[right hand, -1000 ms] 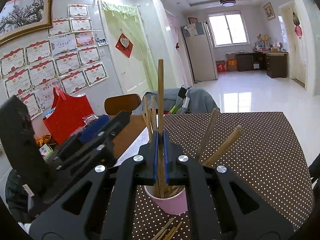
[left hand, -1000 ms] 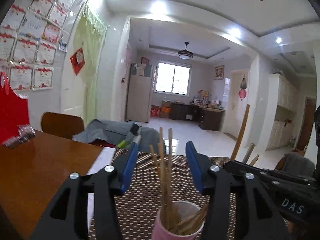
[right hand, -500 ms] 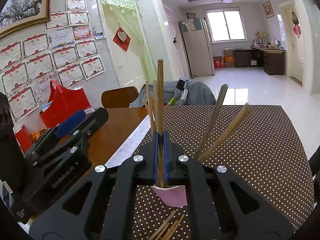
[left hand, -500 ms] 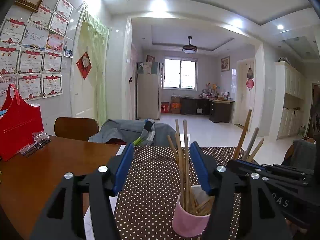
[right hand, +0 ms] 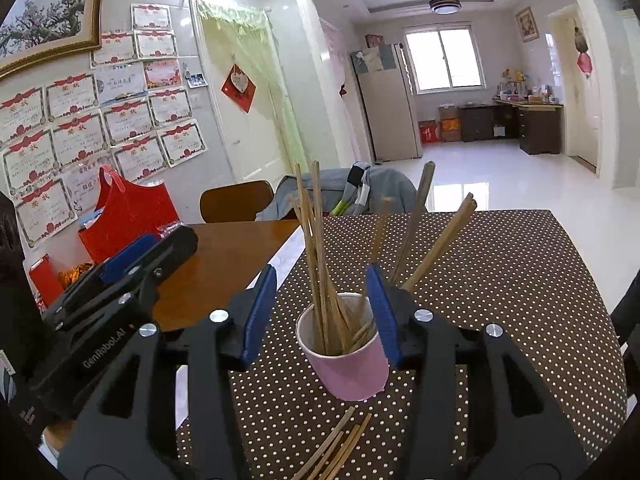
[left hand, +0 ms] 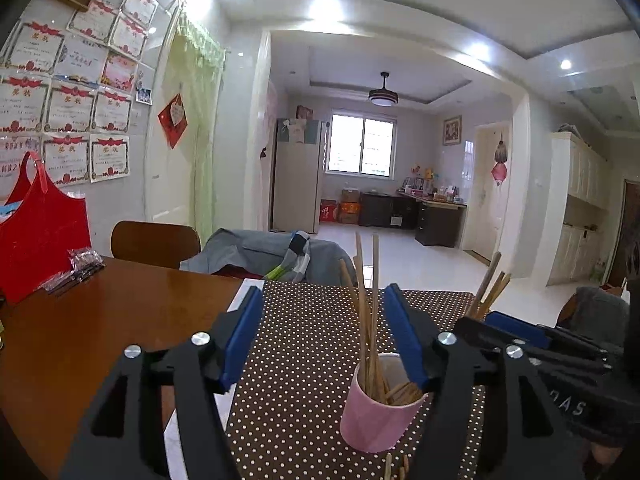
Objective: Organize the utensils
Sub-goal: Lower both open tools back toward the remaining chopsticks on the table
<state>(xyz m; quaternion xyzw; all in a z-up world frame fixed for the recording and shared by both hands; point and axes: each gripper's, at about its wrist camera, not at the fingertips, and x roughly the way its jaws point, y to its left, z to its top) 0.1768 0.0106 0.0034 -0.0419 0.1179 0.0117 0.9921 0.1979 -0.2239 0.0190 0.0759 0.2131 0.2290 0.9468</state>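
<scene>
A pink cup (right hand: 348, 364) stands on the brown dotted cloth (right hand: 500, 280) with several wooden chopsticks (right hand: 316, 240) upright in it. My right gripper (right hand: 322, 270) is just behind the cup, its jaws opening. The cup shows between them and the pads press on nothing. A few loose chopsticks (right hand: 336, 448) lie on the cloth below the cup. In the left wrist view the same cup (left hand: 380, 404) sits low and right, close to the right finger. My left gripper (left hand: 323, 292) has its jaws opening with nothing held. Each gripper shows in the other's view: the right gripper (left hand: 520, 340) and the left gripper (right hand: 132, 264).
The bare wooden table (left hand: 100, 320) extends left of the cloth. On it, by the wall, are a red bag (left hand: 40, 232) and a small packet (left hand: 80, 264). A chair (left hand: 156, 240) with grey clothing (left hand: 260, 252) stands at the far edge.
My right gripper was shut on one upright chopstick over the cup and has opened, letting it go. My left gripper has widened and drawn back, so more of the cup shows.
</scene>
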